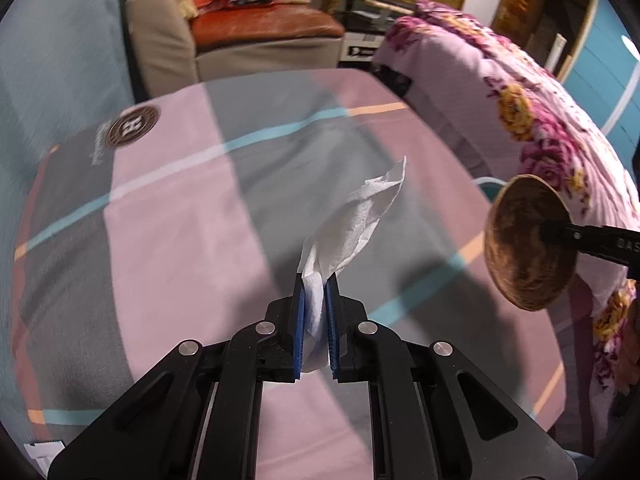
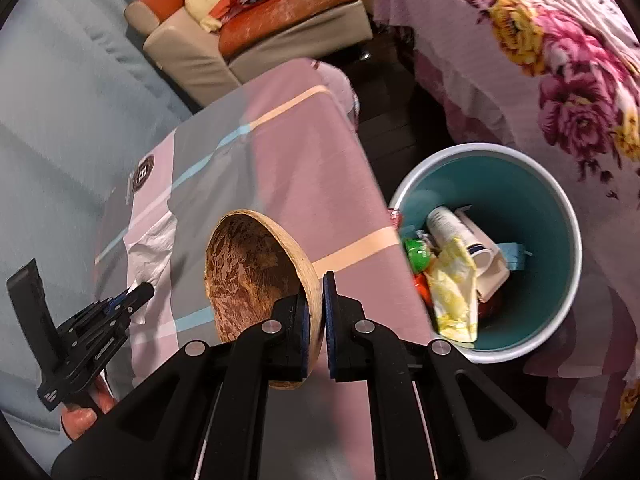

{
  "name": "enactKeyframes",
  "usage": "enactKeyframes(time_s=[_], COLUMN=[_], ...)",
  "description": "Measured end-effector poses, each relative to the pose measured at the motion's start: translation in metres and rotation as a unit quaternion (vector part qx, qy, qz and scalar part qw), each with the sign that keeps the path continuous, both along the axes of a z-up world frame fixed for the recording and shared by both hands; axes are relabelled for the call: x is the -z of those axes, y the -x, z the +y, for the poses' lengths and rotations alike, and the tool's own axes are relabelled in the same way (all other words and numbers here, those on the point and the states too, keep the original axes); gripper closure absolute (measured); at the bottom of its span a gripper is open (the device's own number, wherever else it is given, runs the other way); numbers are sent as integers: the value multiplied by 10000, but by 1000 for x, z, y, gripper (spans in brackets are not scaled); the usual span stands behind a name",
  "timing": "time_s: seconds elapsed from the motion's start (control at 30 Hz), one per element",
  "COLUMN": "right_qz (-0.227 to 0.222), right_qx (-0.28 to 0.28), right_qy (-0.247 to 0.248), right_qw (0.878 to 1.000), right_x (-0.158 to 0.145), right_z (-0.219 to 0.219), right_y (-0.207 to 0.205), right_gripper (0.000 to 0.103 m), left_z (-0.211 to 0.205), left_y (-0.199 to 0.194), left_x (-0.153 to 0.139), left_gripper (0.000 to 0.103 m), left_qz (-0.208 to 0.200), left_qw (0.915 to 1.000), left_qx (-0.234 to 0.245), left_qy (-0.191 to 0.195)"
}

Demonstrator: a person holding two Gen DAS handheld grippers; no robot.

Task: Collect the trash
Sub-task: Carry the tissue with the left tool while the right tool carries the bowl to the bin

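A crumpled white tissue [image 1: 356,216] is pinched between the blue pads of my left gripper [image 1: 316,280], which is shut on it above the pink-and-grey tablecloth [image 1: 168,216]. In the right wrist view the same tissue [image 2: 150,246] hangs from the left gripper [image 2: 138,292] at the lower left. My right gripper [image 2: 318,280] is shut on the rim of a brown wooden bowl [image 2: 248,268], tilted on edge over the table. That bowl [image 1: 524,244] shows at the right of the left wrist view. A teal bin [image 2: 520,200] stands on the floor beside the table, with several bits of trash inside.
A beige sofa with an orange cushion [image 1: 264,26] and bags stands beyond the table. A floral pink blanket [image 2: 560,72] covers furniture right of the bin. A blue-grey padded surface [image 2: 60,128] runs along the left. A hand [image 2: 80,416] holds the left gripper's handle.
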State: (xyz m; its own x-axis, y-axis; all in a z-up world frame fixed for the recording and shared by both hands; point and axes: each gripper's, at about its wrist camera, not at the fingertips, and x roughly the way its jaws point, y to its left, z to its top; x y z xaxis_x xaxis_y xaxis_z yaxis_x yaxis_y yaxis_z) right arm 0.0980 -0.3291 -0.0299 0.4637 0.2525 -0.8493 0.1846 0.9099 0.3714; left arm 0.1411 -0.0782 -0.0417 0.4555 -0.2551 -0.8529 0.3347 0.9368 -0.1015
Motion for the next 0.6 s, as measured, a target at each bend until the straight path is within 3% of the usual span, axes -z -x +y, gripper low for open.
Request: enactKeyframes(time_s=[0.6], right_qz=[-360], right_qx=[1392], right_qy=[-15], right_qw=[9896], right_x=[-9], right_z=[-134], right_y=[67], right_gripper=[97], left_z=[-135], left_y=[28], left_x=[-20], left_gripper=[93], left_qz=[52], left_qw=[9933], left_qx=[1157], left_qy=[27])
